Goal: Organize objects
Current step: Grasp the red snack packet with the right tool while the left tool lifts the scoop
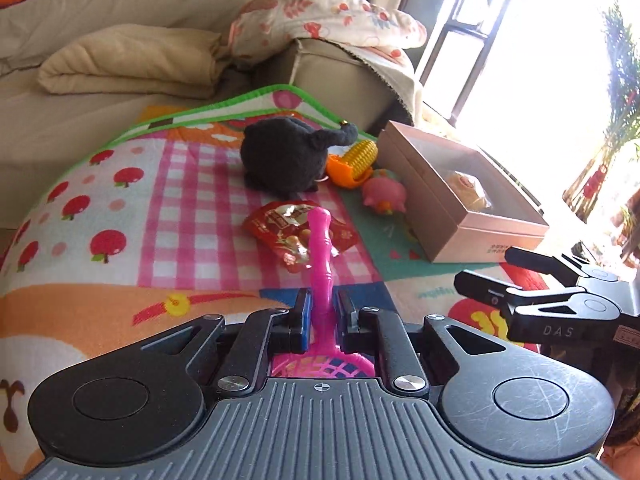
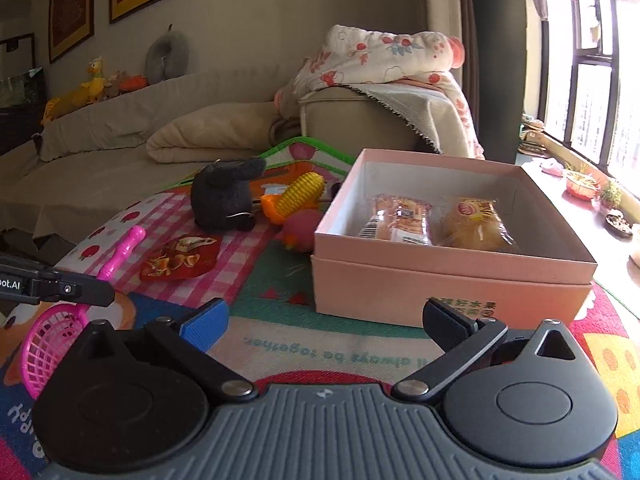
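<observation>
Left gripper clamped on pink toy strainer; right gripper released.

The strainer handle sits between the closed left fingers, its mesh bowl at the gripper base, above the play mat. The right gripper's jaws stand wide apart, empty, facing the open pink box, which contains two wrapped snacks. A red snack packet, black plush, toy corn and pink toy pig lie on the mat.

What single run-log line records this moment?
left gripper: shut on pink toy net | right gripper: open, empty | pink box: holds two snack packs
</observation>
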